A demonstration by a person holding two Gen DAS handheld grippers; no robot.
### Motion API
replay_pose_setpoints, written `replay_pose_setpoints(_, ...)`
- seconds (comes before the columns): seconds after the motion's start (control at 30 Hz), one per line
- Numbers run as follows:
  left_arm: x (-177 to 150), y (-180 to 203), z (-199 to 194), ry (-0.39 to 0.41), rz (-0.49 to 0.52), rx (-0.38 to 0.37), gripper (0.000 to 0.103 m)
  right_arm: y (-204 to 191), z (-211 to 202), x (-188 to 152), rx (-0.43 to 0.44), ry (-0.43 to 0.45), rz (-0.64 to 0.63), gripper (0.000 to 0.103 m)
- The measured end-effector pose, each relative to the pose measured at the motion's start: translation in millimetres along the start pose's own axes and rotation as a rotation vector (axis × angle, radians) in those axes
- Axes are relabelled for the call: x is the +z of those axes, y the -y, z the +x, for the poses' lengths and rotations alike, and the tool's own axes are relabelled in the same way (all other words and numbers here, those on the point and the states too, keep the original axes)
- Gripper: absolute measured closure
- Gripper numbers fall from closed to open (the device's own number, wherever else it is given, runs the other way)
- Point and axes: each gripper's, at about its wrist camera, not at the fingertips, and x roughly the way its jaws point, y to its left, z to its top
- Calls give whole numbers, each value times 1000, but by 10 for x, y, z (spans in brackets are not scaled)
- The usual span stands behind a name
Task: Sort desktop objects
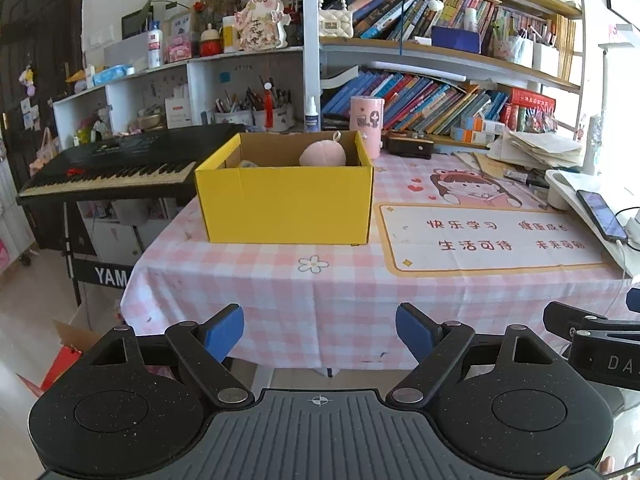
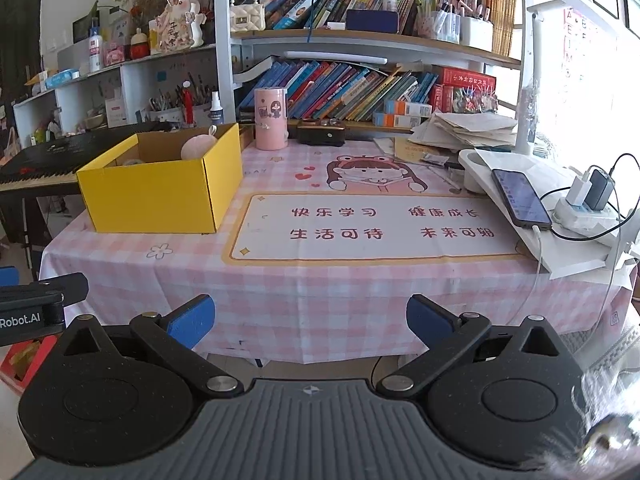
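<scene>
Bookshelves (image 1: 440, 92) crammed with leaning books run along the back wall, and in front of them stands a desk under a pink checked tablecloth (image 1: 320, 280) printed with a cartoon girl and a framed panel of red characters. Toward the desk's left side sits a yellow cardboard box (image 1: 286, 204), open at the top, with a pale pink plush ball (image 1: 322, 154) resting inside against its far right corner; something light lies low in the box beside it, too hidden to identify. Just behind the box stands a pink cylindrical container (image 1: 366, 120), and near that a small dark brown case (image 1: 410, 146). A black keyboard (image 1: 120, 168) stretches off beyond the desk's left edge. On the right side, a phone (image 2: 520, 200) lies on a white tilted stand with a cable plugged in, next to a white power strip (image 2: 588, 216) carrying chargers, and a heap of loose papers (image 2: 468, 128) sits behind it. The left gripper (image 1: 320, 330) hangs short of the desk's near edge with its blue pads spread wide and nothing between them. The right gripper (image 2: 311, 320) is beside it, likewise spread apart and empty.
</scene>
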Motion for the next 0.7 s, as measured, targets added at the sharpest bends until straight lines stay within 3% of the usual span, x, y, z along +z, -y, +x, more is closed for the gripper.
replay_pose_setpoints(0.7, 4, 16, 37, -24, 30, -6, 18, -24, 29, -29, 10, -21, 18, 0)
